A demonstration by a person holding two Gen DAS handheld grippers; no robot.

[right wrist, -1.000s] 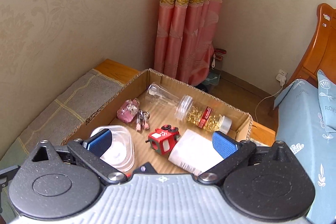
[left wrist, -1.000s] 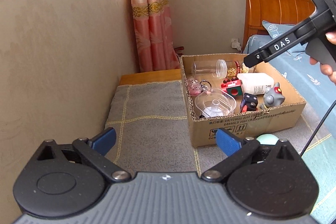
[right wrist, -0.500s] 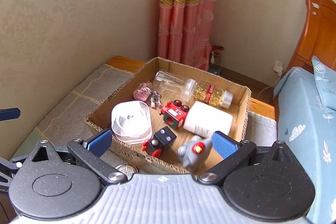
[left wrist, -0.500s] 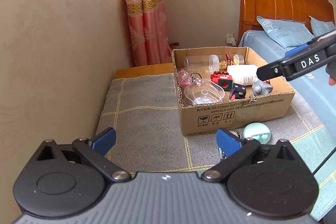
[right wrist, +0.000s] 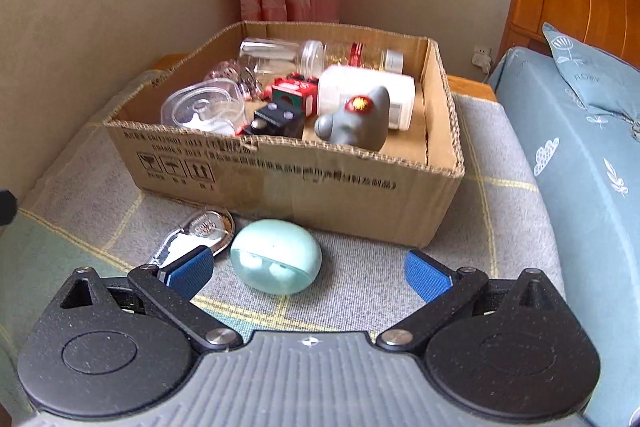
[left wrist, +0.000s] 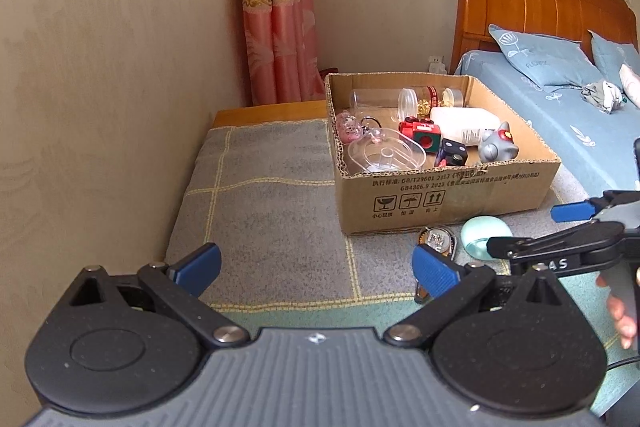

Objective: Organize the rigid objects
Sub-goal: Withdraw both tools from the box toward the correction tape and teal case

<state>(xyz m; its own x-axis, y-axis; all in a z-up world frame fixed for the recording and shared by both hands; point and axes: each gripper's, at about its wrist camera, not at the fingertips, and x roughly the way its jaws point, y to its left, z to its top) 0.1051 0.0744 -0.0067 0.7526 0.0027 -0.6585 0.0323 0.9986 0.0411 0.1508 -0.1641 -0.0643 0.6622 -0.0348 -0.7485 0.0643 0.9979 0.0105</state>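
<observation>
With both tools held low over the grey checked blanket (left wrist: 272, 211), neither one grips anything. Left gripper (left wrist: 316, 265): jaws spread wide, blue pads over bare blanket, well left of the loose items. Right gripper (right wrist: 308, 269): jaws also spread wide, empty, pointing at the mint earbud case (right wrist: 276, 257), which lies on the blanket between the pads but a bit beyond them, closer to the left pad. No contact visible.

Left to right across the scene: beige wall, pink curtain (left wrist: 276, 7) in the far corner, then the cardboard box (left wrist: 440, 199) on the blanket, then the bed (left wrist: 560, 99) with wooden headboard on the right.

Inside the box, left to right: pink keychain (left wrist: 349, 129) at the left wall, clear plastic lid (left wrist: 382, 155) in the near-left corner, clear jar (left wrist: 380, 99) lying on its side at the far wall, red toy car (left wrist: 420, 133) in the middle, black cube (left wrist: 452, 153) just near of it, white bottle (left wrist: 466, 123) lying on its side, grey toy figure (left wrist: 498, 147) near the right side.

Outside the box, on the blanket just near of its front wall: a silver metal item (right wrist: 204, 227), touching or nearly touching the mint case to its right. The right gripper's left pad overlaps the metal item in the right wrist view; cannot tell whether they touch.
</observation>
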